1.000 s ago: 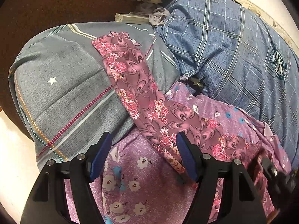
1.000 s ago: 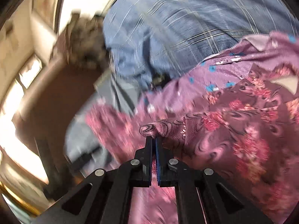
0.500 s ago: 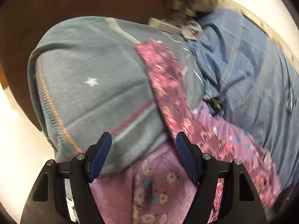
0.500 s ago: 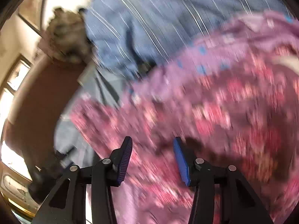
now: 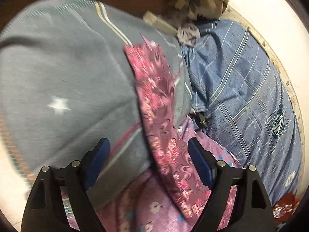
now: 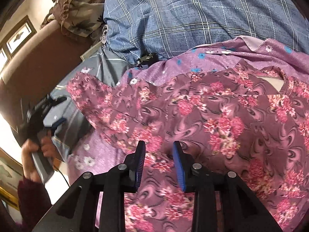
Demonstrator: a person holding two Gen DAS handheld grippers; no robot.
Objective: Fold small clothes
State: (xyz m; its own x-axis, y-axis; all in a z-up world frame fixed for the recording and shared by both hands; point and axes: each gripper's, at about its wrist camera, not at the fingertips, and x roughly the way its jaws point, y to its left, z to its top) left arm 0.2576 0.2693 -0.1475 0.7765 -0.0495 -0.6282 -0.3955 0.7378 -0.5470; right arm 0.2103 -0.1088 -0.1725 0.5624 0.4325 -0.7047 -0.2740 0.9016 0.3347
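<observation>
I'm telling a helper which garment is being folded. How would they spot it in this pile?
Start at the big blue checked shirt at the back. Just in front lies a lilac cloth with small blue and white flowers; on top of that is the garment: darker mauve, with swirls and big pink flower clusters.

floral top (image 6: 222, 119): maroon cloth with pink flower and swirl print, spread flat, lightly creased
sleeve (image 5: 154, 89): long, narrow, stretched straight out across a grey star-print cloth (image 5: 63, 81)
lilac garment (image 6: 256, 52): pale purple with small white and blue flowers, lying under the floral top, its edges showing around it
</observation>
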